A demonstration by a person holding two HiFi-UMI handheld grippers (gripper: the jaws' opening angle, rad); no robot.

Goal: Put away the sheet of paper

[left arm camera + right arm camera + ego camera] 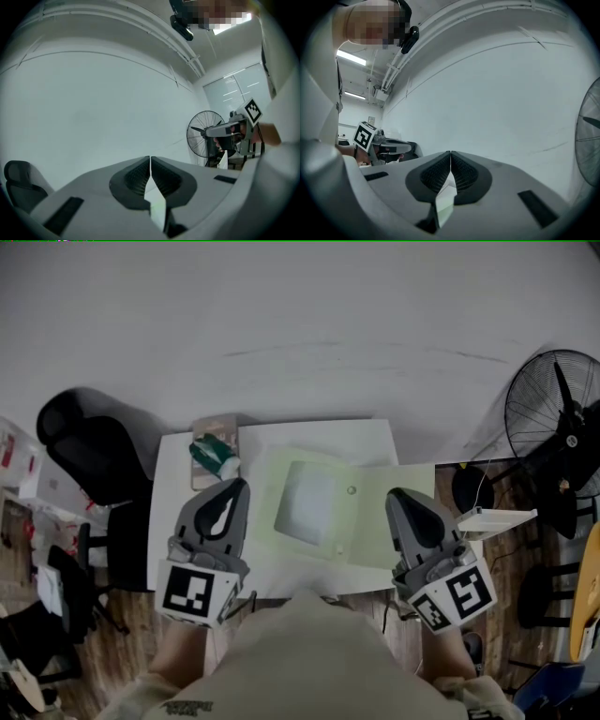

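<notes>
A white sheet of paper lies in an open pale green folder on the white table; the folder's right flap is spread out flat. My left gripper hovers over the table just left of the folder, and my right gripper hovers over the right flap. Both point up toward the bare wall. The left gripper is shut, its pads meeting. The right gripper is shut too. Only a pale strip of table and folder shows through each slit below the tips.
A green and white packet rests on a tan board at the table's far left. A black chair stands to the left, a floor fan and a small white stand to the right. A wall runs behind the table.
</notes>
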